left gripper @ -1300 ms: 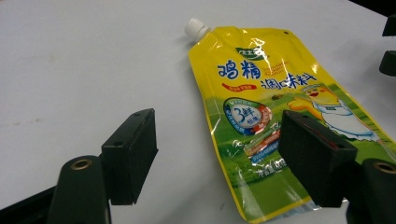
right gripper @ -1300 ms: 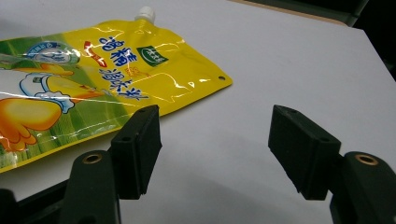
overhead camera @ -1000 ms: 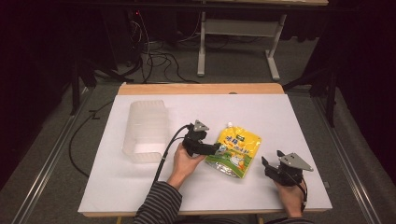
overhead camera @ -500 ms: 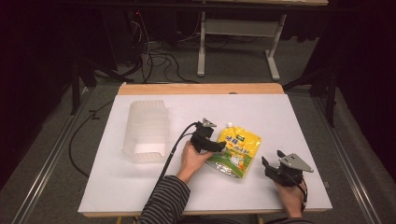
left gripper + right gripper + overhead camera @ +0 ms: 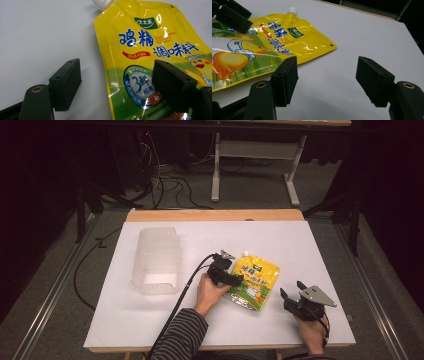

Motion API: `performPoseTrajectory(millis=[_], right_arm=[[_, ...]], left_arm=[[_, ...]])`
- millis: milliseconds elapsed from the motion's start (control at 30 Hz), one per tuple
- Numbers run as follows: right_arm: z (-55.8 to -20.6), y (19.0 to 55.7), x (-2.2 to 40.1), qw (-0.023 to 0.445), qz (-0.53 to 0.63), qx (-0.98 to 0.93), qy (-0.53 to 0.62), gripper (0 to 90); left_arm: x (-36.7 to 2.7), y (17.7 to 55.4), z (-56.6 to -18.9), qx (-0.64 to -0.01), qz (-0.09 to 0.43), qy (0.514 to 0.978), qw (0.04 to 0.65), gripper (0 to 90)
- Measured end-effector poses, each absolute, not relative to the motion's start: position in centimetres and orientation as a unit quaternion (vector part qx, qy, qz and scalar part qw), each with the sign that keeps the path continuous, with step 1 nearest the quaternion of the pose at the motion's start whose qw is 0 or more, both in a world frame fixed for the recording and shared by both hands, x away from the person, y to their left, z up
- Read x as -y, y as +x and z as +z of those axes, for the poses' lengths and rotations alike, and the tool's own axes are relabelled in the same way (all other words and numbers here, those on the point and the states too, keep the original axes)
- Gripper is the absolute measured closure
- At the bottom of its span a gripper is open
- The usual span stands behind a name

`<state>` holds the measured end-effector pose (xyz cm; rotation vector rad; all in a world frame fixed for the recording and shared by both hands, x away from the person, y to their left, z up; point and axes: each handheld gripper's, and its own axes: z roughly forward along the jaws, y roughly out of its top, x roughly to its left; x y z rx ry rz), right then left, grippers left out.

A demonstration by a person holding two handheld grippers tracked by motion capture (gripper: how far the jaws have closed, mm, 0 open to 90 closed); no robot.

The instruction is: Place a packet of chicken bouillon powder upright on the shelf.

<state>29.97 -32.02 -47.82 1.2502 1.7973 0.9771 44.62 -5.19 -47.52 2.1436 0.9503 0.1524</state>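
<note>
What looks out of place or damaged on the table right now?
Nothing stands out. The yellow spouted seasoning pouch lies flat and askew on the white table, cap on, no spill. The translucent plastic bin looks intact. The left gripper straddles the pouch's edge, jaws open; the right gripper rests open.

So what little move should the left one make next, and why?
Probably lower and close on the pouch's near edge. The left hand-held gripper has its jaws open astride the edge of the flat yellow plastic spouted pouch, one over bare white table, one over the print, gripping nothing yet.
</note>
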Motion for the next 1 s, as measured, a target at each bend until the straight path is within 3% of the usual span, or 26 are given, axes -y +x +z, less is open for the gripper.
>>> performPoseTrajectory(millis=[300, 467, 533, 600, 1000], right_arm=[[-47.84, 30.04, 31.90, 0.364, 0.373, -0.703, 0.484, 34.5], [-47.85, 30.06, 31.83, 0.364, 0.371, -0.702, 0.487, 34.5], [-47.84, 30.05, 31.87, 0.365, 0.372, -0.701, 0.487, 34.5], [-47.85, 30.07, 31.84, 0.365, 0.371, -0.702, 0.486, 34.5], [-47.86, 30.13, 31.75, 0.368, 0.364, -0.706, 0.483, 34.5]], left_arm=[[5.48, 44.32, -47.57, -0.372, 0.077, 0.844, 0.378, 27.2], [5.67, 44.07, -47.51, -0.371, 0.078, 0.845, 0.378, 35.4], [5.78, 43.96, -47.44, -0.368, 0.075, 0.845, 0.380, 45.0], [5.86, 43.88, -47.45, -0.366, 0.072, 0.846, 0.382, 49.0], [5.92, 43.84, -47.43, -0.363, 0.072, 0.848, 0.380, 62.9]])
